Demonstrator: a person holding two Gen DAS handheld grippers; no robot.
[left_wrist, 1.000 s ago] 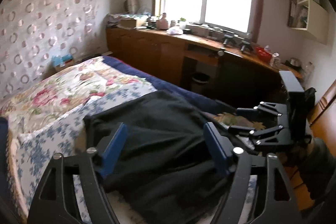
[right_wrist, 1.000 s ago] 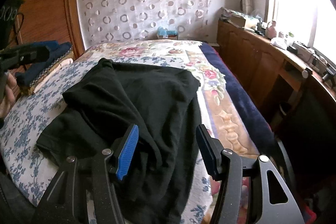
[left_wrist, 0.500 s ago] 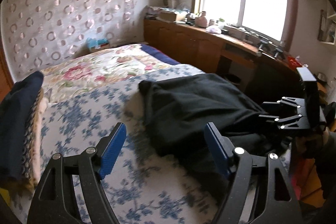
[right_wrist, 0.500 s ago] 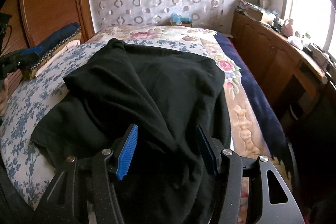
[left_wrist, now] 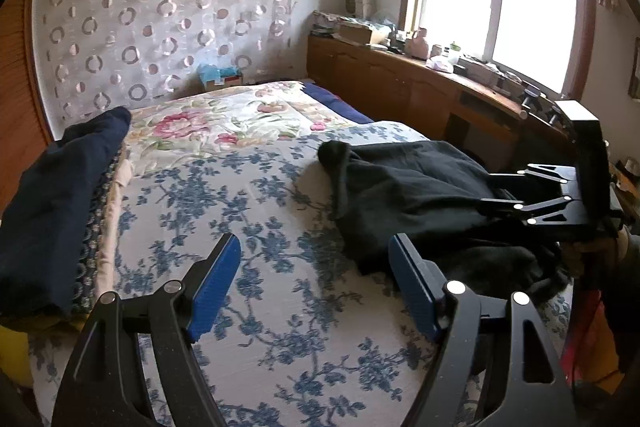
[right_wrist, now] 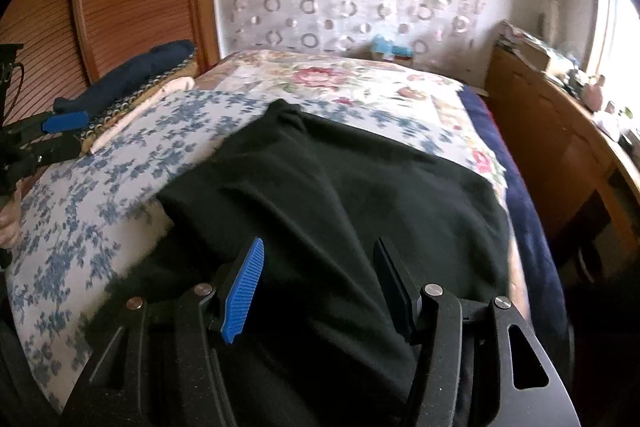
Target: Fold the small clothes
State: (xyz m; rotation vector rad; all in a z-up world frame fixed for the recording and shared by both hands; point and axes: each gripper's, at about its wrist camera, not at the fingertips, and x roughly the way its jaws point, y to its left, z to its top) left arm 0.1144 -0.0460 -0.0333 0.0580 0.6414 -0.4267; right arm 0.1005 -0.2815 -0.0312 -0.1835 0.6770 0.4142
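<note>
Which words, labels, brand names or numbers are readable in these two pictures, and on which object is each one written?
None can be read.
Blue box at the head of the bed: any print is too small and blurred.
Items on the windowsill counter: any labels are too small to read.
Black garment: no print visible.

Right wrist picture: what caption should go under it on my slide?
Open right hand-held gripper poised over a crumpled black garment on the floral bedspread.
</note>
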